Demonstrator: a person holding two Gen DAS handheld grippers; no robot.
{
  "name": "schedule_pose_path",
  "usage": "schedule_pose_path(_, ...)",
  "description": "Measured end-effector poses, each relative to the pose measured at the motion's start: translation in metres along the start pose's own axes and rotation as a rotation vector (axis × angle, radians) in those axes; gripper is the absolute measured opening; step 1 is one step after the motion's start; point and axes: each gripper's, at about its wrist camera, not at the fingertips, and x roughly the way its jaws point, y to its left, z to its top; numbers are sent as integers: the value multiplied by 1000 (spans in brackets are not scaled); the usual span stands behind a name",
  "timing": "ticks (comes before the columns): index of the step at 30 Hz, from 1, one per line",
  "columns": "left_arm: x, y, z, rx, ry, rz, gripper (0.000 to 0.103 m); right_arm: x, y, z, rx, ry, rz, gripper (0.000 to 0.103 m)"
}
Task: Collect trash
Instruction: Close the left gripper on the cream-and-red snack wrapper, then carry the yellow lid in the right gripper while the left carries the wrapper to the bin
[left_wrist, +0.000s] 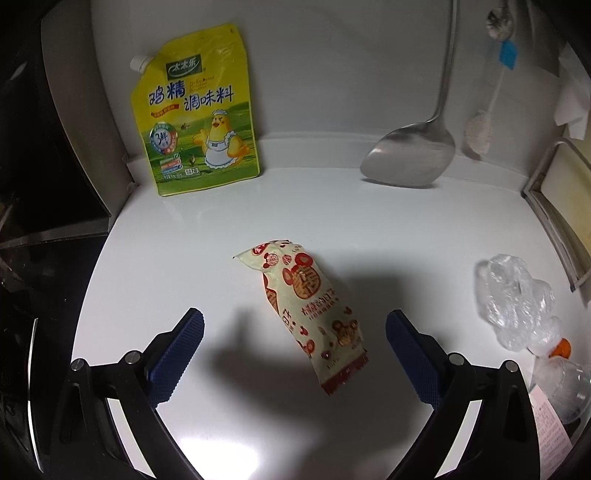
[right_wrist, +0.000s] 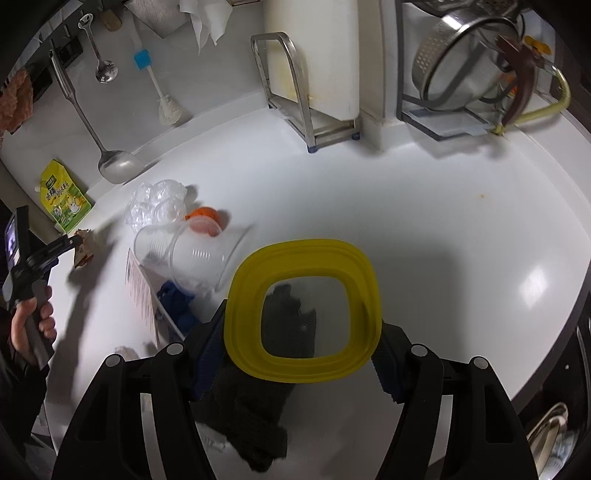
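A cream and red snack wrapper (left_wrist: 312, 314) lies on the white counter (left_wrist: 258, 221), between and just ahead of my left gripper's (left_wrist: 295, 350) open blue-padded fingers. A crumpled clear plastic bag (left_wrist: 511, 301) and a clear bottle with an orange cap (left_wrist: 559, 363) lie to the right. My right gripper (right_wrist: 295, 356) is shut on a yellow-rimmed container lid (right_wrist: 303, 310), held above a dark cloth (right_wrist: 255, 417). In the right wrist view, clear plastic cups (right_wrist: 192, 254), the plastic bag (right_wrist: 155, 203), a blue scrap (right_wrist: 177, 302) and a printed paper (right_wrist: 138, 291) lie at left.
A yellow seasoning pouch (left_wrist: 199, 114) leans on the back wall. A steel ladle (left_wrist: 410, 155) and a brush (left_wrist: 480, 129) hang there. A cutting board rack (right_wrist: 310, 96) and a steel colander (right_wrist: 469, 62) stand at the back. The counter edge (right_wrist: 546, 369) runs at right.
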Motion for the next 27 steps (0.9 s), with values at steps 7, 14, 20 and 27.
schedule_pose_path(7, 18, -1, 4, 1, 34, 10, 75, -10, -1, -15, 50, -12, 23, 66)
schedule_pose_path(14, 23, -1, 0, 13, 61, -31, 28, -15, 4, -23, 71, -18, 48, 66)
schedule_pose_path(20, 2, 8, -5, 21, 33, -91, 25, -22, 11, -35, 84, -24, 61, 66)
schedule_pose_path(27, -60, 5, -31, 92, -14, -133, 25, -48, 18, -58, 100, -60, 70, 66)
